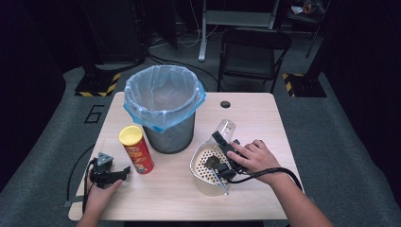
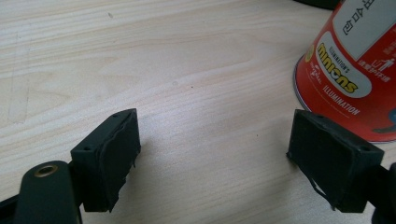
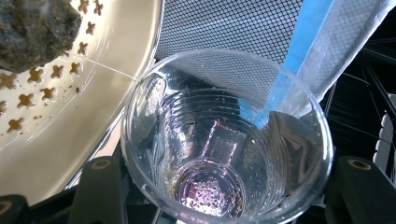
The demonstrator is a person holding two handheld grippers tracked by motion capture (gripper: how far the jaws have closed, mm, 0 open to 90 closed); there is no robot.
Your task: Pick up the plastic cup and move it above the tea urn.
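Between the two black pads of my right gripper (image 3: 219, 186) sits a clear ribbed plastic cup (image 3: 224, 154), pinched by its sides, one jaw against each flank. Its mouth faces my camera; the inside is wet and flecked with small brown crumbs that gather at the bottom. From above, my right hand (image 1: 253, 158) grips the tool and the cup (image 1: 226, 128) pokes out slantwise toward the far side of the table, its base pointing away from me.

Just beside the cup, touching or nearly touching its rim, is a cream-coloured plastic strainer basket with cross-shaped holes (image 3: 116, 60). A dark, rough lump (image 3: 32, 30) rests in it. In the high view the basket (image 1: 201, 176) stands right under my right hand, with the dark lump (image 1: 212, 162) on its perforated floor.

My left gripper (image 2: 212, 154) has its pads spread wide with nothing between them, just bare wood. It lies low over the light wooden table (image 1: 265, 118) near the front left corner. Close to one jaw stands a red cardboard crisp tube with a yellow lid (image 1: 136, 149), upright, not touched.

Behind the tube stands a black mesh waste bin lined with a pale blue bag (image 1: 163, 106).
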